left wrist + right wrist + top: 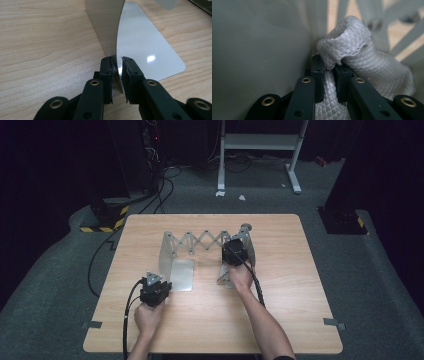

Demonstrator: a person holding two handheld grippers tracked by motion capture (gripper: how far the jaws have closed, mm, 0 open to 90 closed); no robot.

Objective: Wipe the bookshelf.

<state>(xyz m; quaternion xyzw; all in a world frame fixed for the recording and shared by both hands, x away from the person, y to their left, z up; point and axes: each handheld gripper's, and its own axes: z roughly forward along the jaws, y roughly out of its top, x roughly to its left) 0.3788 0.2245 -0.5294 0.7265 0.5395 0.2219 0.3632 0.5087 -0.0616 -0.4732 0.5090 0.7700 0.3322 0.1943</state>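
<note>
My left gripper [117, 72] clamps the rack's [200, 242] thin upright plate edge — stiff, slick metal. My right gripper [329, 72] pinches the woven strap [362, 57] — soft, light; grip its fold.

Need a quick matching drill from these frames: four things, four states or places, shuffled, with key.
1. left gripper
2. right gripper
3. grey metal expanding scissor-lattice rack
4. light wooden table

A. bears the rack
B. shut on a thin upright grey metal end plate
C. stretched open between two end plates
D. shut on a white woven fabric strap

Pairs: 1-B, 2-D, 3-C, 4-A
</note>
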